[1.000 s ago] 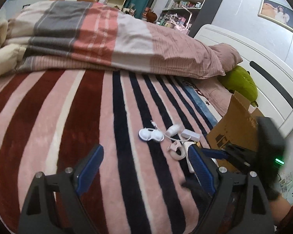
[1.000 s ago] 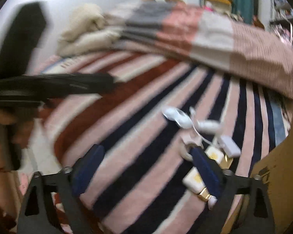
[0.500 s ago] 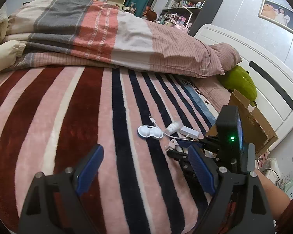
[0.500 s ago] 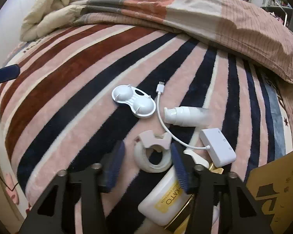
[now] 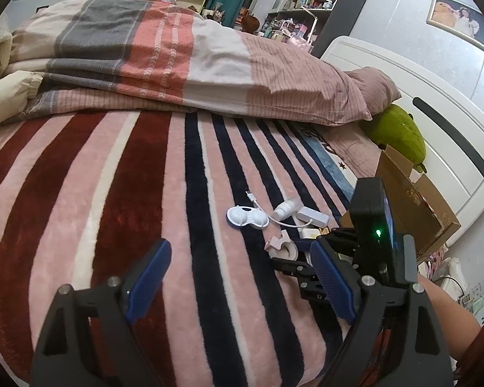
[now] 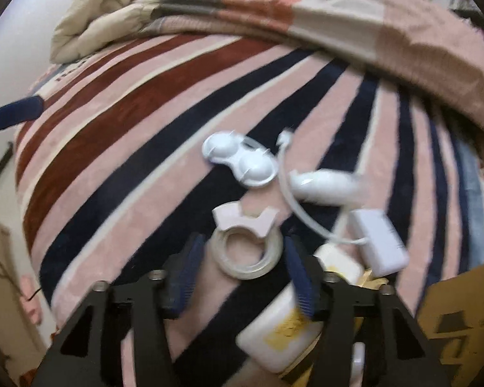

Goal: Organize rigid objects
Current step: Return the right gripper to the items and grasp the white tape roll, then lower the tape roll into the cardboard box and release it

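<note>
A cluster of small objects lies on the striped blanket. A clear tape roll with a pink dispenser (image 6: 245, 245) sits between the blue fingers of my right gripper (image 6: 245, 267), which is open around it, apparently without touching. Beyond it lie a white double-dome case (image 6: 238, 159), a white tube (image 6: 322, 182), a white adapter with cable (image 6: 379, 242) and white-and-yellow jars (image 6: 274, 332). In the left wrist view the tape roll (image 5: 282, 246) and case (image 5: 247, 217) lie ahead to the right. My left gripper (image 5: 235, 280) is open and empty over the blanket.
An open cardboard box (image 5: 413, 203) stands at the bed's right edge, also in the right wrist view (image 6: 461, 325). A folded duvet (image 5: 177, 64) and a green plush (image 5: 400, 135) lie at the head of the bed. The white headboard (image 5: 435, 122) is behind.
My right gripper has moved in over the object cluster and narrowed its fingers until they straddle the tape roll. My left gripper has stayed open and nearly still.
</note>
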`<control>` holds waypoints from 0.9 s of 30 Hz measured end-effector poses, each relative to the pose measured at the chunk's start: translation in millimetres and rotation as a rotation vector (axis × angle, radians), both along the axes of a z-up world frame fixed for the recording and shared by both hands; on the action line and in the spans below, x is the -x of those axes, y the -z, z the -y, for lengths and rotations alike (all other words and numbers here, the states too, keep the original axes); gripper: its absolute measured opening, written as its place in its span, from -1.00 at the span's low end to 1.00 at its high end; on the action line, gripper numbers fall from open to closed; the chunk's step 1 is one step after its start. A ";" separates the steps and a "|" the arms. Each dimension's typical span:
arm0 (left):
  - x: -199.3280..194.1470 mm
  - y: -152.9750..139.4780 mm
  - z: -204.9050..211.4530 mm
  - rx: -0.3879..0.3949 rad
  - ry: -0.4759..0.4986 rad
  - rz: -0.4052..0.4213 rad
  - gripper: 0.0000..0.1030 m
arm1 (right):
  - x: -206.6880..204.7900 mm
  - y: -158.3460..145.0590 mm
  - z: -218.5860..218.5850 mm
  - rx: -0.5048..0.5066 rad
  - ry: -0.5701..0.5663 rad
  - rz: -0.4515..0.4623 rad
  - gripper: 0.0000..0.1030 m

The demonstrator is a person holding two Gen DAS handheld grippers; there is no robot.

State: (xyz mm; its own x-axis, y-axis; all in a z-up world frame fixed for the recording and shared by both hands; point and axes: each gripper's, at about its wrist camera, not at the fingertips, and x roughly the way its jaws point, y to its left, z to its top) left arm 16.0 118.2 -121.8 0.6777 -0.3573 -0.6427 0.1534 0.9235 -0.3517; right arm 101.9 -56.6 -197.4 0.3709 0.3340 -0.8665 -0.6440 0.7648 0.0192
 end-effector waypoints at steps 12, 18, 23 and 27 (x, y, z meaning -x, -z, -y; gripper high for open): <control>-19.2 -37.0 42.7 0.071 0.176 0.027 0.40 | 56.2 -89.4 2.6 -0.167 -0.100 0.180 -0.29; -27.6 -72.5 94.1 0.053 0.317 0.079 -0.37 | 78.1 -138.1 30.4 -0.243 -0.092 0.294 -0.29; -34.5 -96.2 150.1 0.021 0.416 0.117 -0.50 | 83.3 -160.9 73.9 -0.276 -0.026 0.354 -0.29; -47.3 -103.3 194.2 -0.002 0.482 0.108 -0.50 | 80.5 -167.5 115.2 -0.288 0.041 0.366 -0.29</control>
